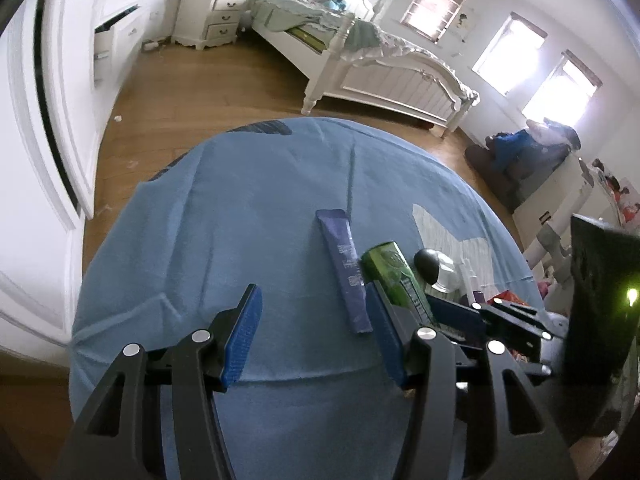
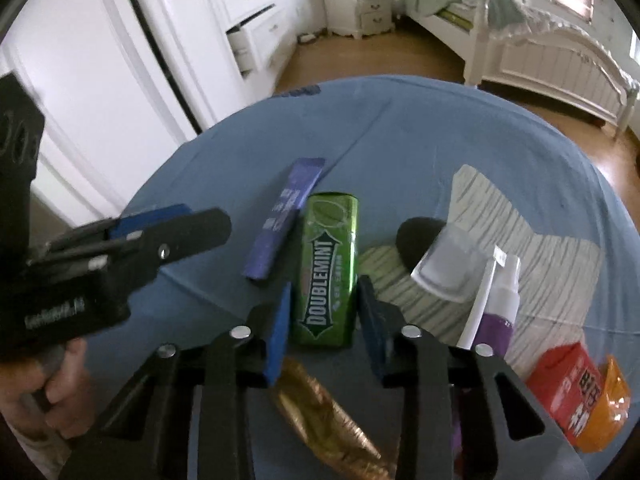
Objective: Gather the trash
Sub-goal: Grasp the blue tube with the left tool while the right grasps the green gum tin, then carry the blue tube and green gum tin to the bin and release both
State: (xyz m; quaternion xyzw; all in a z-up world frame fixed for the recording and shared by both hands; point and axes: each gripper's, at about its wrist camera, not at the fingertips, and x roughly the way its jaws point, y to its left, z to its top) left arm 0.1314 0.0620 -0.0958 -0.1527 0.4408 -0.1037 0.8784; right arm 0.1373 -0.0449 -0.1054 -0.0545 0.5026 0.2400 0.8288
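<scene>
The right gripper (image 2: 322,312) has its blue pads set on either side of the lower end of the green Doublemint gum bottle (image 2: 329,264), which lies flat on the blue-covered bench (image 2: 400,128); narrow gaps show on both sides, so the jaws are close around it but not yet clamped. The left gripper (image 1: 308,332) hangs with its jaws apart and nothing between them, its right pad just beside the purple sachet (image 1: 345,268). This looks like the grasp step of collecting the trash: the next move calls for closing firmly on the bottle and lifting straight up. Room is tight: the sachet lies just beside the bottle on one side, a gold wrapper (image 2: 328,416) sits under the right gripper, and a spray bottle (image 2: 496,304) and a red packet (image 2: 564,388) crowd the other side. The far half of the bench is open.
</scene>
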